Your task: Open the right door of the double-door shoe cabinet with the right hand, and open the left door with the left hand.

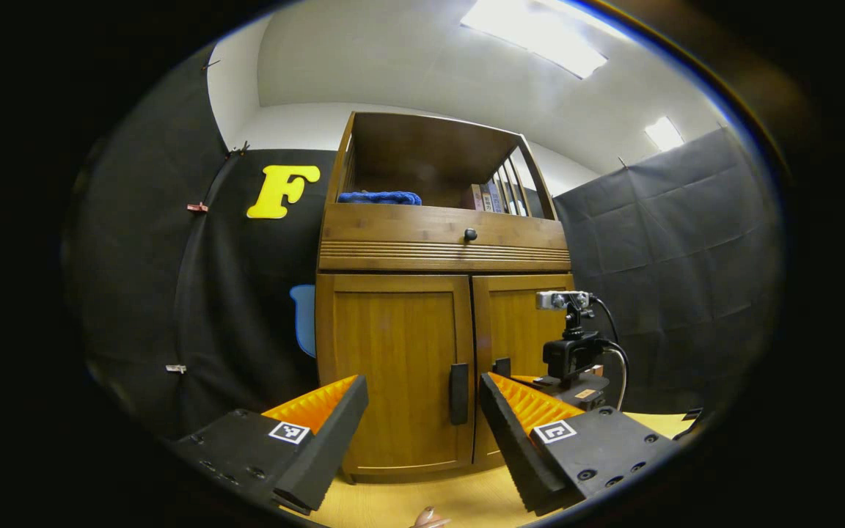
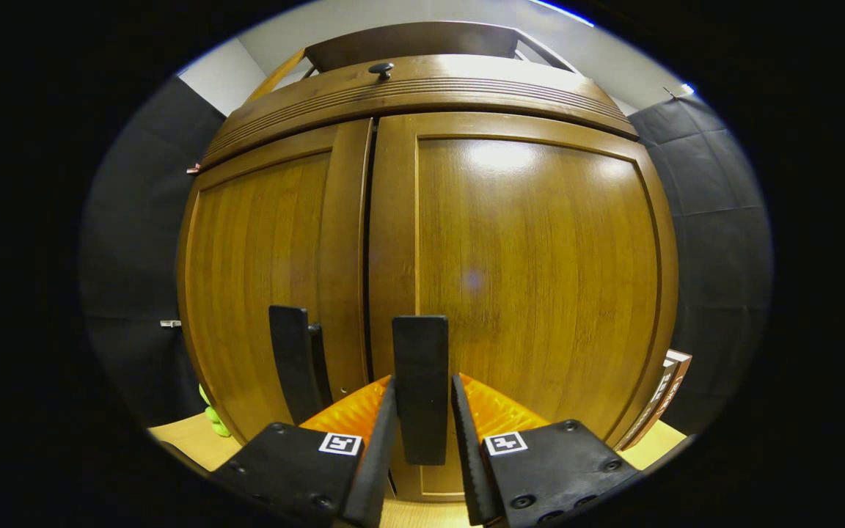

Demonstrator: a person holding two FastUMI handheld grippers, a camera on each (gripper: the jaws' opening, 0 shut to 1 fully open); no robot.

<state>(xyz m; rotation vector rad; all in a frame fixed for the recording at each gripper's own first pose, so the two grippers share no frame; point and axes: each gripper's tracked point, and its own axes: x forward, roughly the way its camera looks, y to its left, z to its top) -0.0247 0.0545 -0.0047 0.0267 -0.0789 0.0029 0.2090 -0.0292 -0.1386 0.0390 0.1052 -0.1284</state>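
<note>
In my right gripper view, the right gripper (image 2: 422, 433) sits closed around the right door handle (image 2: 420, 381), a finger against each side of the dark bar; the handle's lower end is hidden between the fingers. The right door (image 2: 532, 271) looms close behind it, shut, and the left door handle (image 2: 294, 363) stands just beside. Something green (image 2: 213, 418) pokes out at the cabinet's lower left corner; I cannot make out what it is.

In my left gripper view, the left gripper (image 1: 419, 418) hangs wide open, holding nothing, well short of the shoe cabinet (image 1: 441, 293). The left door (image 1: 393, 367) is shut, its handle framed between my fingers. The right gripper partly hides the right door here. Beyond, a knobbed drawer (image 1: 443, 236), a blue cloth (image 1: 380, 197) and some books (image 1: 485, 198) whose spines I cannot read.
</note>
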